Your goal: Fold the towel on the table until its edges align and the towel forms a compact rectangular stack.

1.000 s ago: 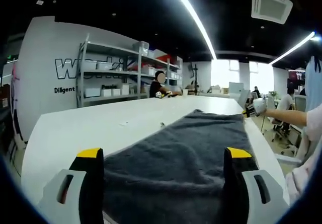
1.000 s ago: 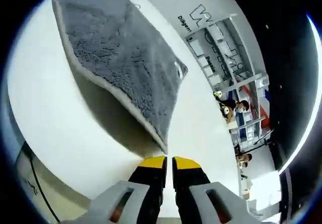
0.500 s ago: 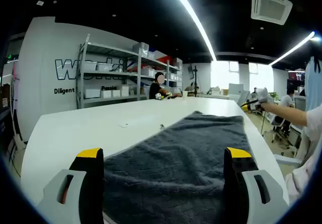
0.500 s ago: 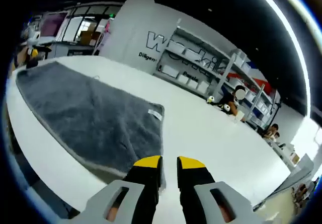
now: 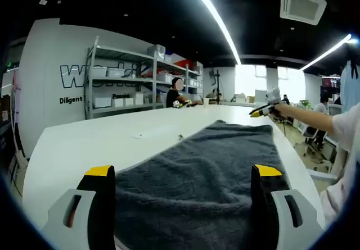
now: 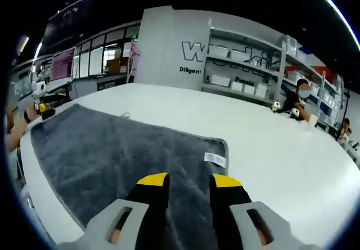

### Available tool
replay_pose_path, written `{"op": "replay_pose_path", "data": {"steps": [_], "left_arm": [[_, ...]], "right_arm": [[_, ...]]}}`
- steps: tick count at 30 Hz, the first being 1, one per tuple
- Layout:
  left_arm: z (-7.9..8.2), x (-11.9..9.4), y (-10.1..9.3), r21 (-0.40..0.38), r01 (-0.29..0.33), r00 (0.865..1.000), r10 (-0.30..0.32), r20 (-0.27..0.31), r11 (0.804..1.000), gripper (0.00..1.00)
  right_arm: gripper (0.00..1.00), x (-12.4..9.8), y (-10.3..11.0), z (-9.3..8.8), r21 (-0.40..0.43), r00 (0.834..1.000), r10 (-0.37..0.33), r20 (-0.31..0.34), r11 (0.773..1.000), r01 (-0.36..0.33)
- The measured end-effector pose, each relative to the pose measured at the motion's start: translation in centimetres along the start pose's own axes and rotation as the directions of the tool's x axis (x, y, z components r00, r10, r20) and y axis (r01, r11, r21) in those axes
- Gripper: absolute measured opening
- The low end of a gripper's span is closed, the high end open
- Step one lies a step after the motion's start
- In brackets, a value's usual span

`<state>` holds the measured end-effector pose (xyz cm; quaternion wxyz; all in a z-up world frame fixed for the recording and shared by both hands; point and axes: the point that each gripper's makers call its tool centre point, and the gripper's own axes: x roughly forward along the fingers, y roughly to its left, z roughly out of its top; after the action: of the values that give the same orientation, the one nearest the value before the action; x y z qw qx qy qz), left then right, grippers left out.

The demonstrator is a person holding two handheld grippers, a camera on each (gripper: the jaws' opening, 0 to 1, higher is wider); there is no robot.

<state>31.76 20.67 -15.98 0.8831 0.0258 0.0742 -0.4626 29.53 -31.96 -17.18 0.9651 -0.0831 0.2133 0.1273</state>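
A dark grey towel point(image 5: 225, 143) lies spread flat on the white table point(image 5: 84, 137). My left gripper point(image 5: 183, 174) is open, its jaws wide apart over the towel's near end with nothing between them. At the towel's far end a person's arm holds my right gripper point(image 5: 263, 110) just above the cloth. In the right gripper view the towel point(image 6: 112, 149) stretches away to the left, with a white label point(image 6: 215, 159) near its corner. My right gripper point(image 6: 189, 180) hovers over that end, jaws parted and holding nothing.
Metal shelves with white bins point(image 5: 118, 87) stand by the wall behind the table. A person sits at the table's far end point(image 5: 177, 95) and also shows in the right gripper view point(image 6: 298, 95). Bare table point(image 6: 270, 132) lies beside the towel.
My right gripper has opened and let go of the towel's corner, which was lifted and now lies flat. Its view has swung level. The left gripper has stayed put.
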Motion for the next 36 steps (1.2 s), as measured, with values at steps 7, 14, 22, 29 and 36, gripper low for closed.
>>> {"op": "replay_pose_path", "data": {"steps": [7,14,22,29,36], "left_arm": [[0.1,0.0,0.1,0.005,0.003,1.000,-0.003,-0.003,1.000,0.99],[-0.1,0.1,0.1,0.005,0.005,1.000,-0.005,-0.005,1.000,0.99],[-0.9,0.4,-0.1,0.009,0.011,0.999,-0.011,-0.032,1.000,0.99],[-1.0,0.5,-0.6,0.002,0.027,0.999,-0.027,-0.031,1.000,0.99],[-0.9,0.5,-1.0,0.008,0.037,0.999,-0.037,-0.033,0.999,0.99]], "right_arm": [[0.39,3.9,-0.4,-1.3,-0.039,0.994,0.048,-0.102,0.998,-0.052],[0.29,6.3,-1.1,-3.0,-0.011,0.988,0.078,-0.137,0.997,-0.080],[0.30,8.1,-2.9,-4.6,-0.020,0.980,0.056,-0.192,0.998,-0.061],[0.32,8.9,-4.0,-4.2,0.004,0.983,0.053,-0.175,0.999,-0.053],[0.33,9.5,-5.4,-4.0,0.011,0.981,0.060,-0.186,0.998,-0.059]]}}
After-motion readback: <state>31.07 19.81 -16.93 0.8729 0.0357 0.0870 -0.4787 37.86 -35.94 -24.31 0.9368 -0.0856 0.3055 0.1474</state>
